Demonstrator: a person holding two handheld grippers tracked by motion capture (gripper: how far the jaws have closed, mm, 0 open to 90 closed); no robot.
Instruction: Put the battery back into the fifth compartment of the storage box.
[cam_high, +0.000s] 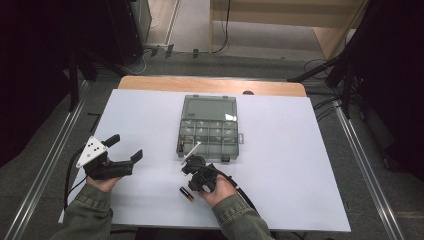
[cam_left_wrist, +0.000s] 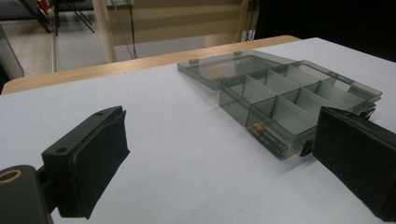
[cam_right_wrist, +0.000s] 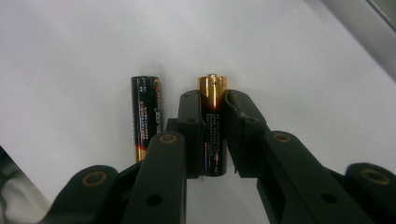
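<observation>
Right gripper (cam_right_wrist: 214, 135): I am clamping its fingers on a black, gold-tipped cylindrical battery (cam_right_wrist: 212, 93) over the white table (cam_high: 280, 175) | Second black battery (cam_right_wrist: 145, 116): lying just beside it | Left gripper (cam_left_wrist: 219, 158): I am holding its fingers apart, empty | Translucent grey plastic compartment box (cam_high: 208, 132): lying open nearby.

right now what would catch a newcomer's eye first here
The right hand-held gripper is shut on a battery on the white table, with a second battery lying loose beside it. Past it, mid-table, sits an open organizer box with one battery in its near corner compartment. The left hand-held gripper hangs open at the table's left.
</observation>
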